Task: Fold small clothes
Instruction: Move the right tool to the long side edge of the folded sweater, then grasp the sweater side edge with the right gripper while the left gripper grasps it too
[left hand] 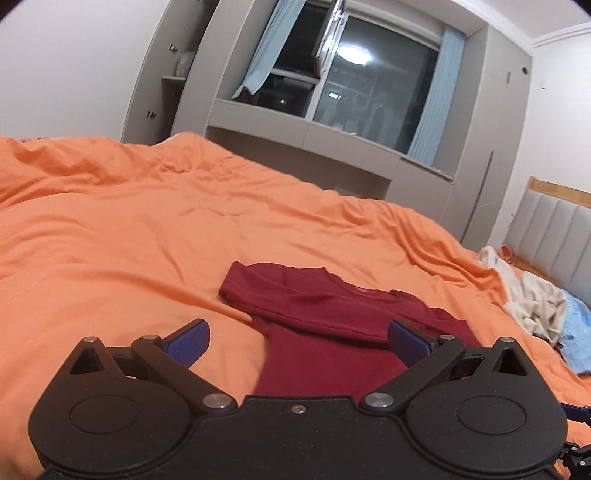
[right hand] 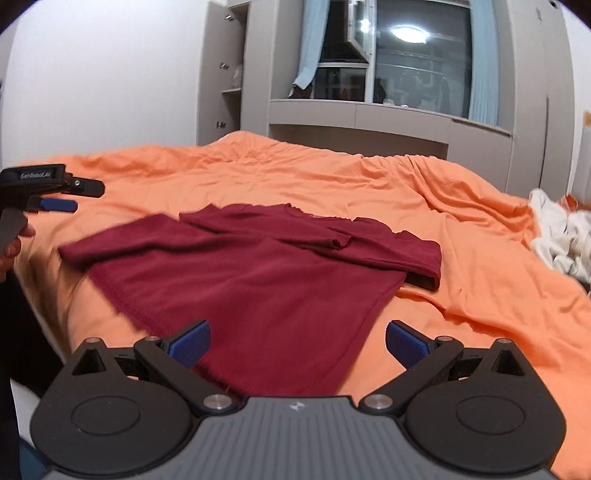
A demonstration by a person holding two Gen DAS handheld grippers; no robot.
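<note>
1. The shirt's [left hand: 317, 328] near hem is hidden behind the left gripper [left hand: 297, 341] body.
2. The pale clothes pile [right hand: 557, 236] is cut off by the right edge.
3. The hand [right hand: 11, 247] is cut off at the left edge.
4. Shelf items [right hand: 236, 75] are too small to tell.

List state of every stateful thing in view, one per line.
Dark red knit shirt: flat on the bed, both sleeves folded in across the chest.
Left gripper: open, empty.
Right gripper: open, empty.
Orange duvet: spread, wrinkled.
Cream and blue clothes pile: crumpled, unfolded.
Window pane: swung open.
</note>
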